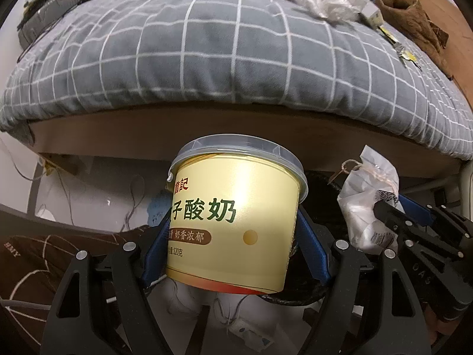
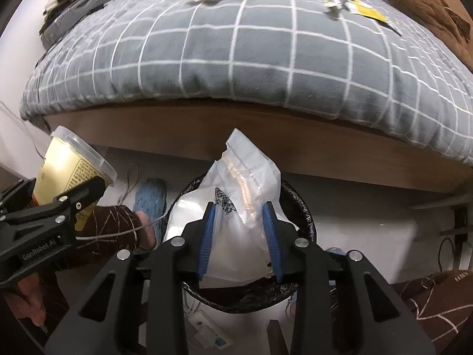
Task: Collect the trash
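Note:
My left gripper (image 1: 233, 222) is shut on a yellow yogurt cup (image 1: 233, 222) with a clear lid, held upright in front of the bed. The cup also shows in the right wrist view (image 2: 71, 171), at the left. My right gripper (image 2: 239, 210) is shut on a white plastic bag (image 2: 245, 195) and holds it over a black-lined trash bin (image 2: 301, 204) on the floor. The bag also shows in the left wrist view (image 1: 369, 204), right of the cup. More crumpled plastic wrappers (image 1: 322, 3) lie on the far side of the bed.
A grey checked duvet (image 1: 221, 47) covers the bed above a wooden frame (image 2: 325, 151). A brown garment (image 1: 414, 20) and small yellow packets (image 2: 363, 9) lie at the bed's right. A blue slipper (image 2: 149, 198) and a white power strip (image 2: 210, 331) lie on the floor.

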`<action>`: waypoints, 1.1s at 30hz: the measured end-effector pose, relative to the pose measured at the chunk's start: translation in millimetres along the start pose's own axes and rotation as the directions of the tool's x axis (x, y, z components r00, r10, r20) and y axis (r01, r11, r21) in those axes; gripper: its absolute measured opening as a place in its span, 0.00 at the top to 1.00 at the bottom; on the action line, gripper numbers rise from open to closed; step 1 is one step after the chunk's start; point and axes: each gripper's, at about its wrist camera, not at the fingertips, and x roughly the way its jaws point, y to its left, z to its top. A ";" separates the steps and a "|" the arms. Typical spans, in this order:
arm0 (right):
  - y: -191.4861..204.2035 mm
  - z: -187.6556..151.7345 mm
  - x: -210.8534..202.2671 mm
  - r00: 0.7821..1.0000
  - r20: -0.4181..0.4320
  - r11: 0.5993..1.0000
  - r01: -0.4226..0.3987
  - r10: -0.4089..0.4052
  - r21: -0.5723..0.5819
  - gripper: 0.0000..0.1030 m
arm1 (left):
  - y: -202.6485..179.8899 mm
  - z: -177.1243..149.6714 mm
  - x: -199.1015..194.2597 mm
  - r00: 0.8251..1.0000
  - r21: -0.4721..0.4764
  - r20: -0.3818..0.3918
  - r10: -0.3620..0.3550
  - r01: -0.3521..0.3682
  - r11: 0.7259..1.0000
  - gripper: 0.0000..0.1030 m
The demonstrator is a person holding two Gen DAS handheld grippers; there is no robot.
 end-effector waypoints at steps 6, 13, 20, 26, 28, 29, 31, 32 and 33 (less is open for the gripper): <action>-6.7 -2.3 1.0 1.000 0.005 1.000 0.005 -0.005 0.001 0.47 | -4.7 -0.7 6.1 1.000 0.015 -0.011 0.005 -0.005 1.000 0.27; -38.1 -5.1 -8.7 0.999 0.030 0.998 0.039 -0.040 0.053 0.25 | -19.9 0.7 12.5 1.000 0.049 -0.017 -0.008 0.009 0.999 0.27; -77.8 -7.5 -25.5 0.991 0.068 0.987 0.110 -0.118 0.121 0.12 | -53.2 0.5 20.2 0.998 0.111 -0.032 -0.046 0.050 0.993 0.27; -106.5 -14.2 -44.2 0.977 0.111 0.972 0.160 -0.181 0.173 0.08 | -84.3 0.2 26.2 0.996 0.162 -0.051 -0.072 0.079 0.984 0.27; -115.8 -15.4 -48.9 0.973 0.118 0.967 0.173 -0.197 0.185 0.08 | -94.5 -0.2 28.0 0.995 0.178 -0.058 -0.077 0.087 0.980 0.27; -118.9 -16.0 -50.7 0.972 0.121 0.966 0.177 -0.202 0.190 0.08 | -96.7 -0.7 28.8 0.995 0.183 -0.061 -0.079 0.089 0.979 0.27; -126.1 -17.1 -53.3 0.970 0.123 0.963 0.181 -0.208 0.201 0.08 | -104.8 0.5 30.6 0.994 0.193 -0.067 -0.086 0.097 0.976 0.27; -128.1 -17.0 -55.9 0.970 0.122 0.961 0.183 -0.211 0.205 0.08 | -108.1 1.2 31.9 0.994 0.199 -0.069 -0.087 0.099 0.975 0.27; -129.9 -17.8 -56.6 0.969 0.121 0.960 0.186 -0.214 0.209 0.08 | -113.4 0.9 33.5 0.994 0.210 -0.074 -0.086 0.100 0.973 0.27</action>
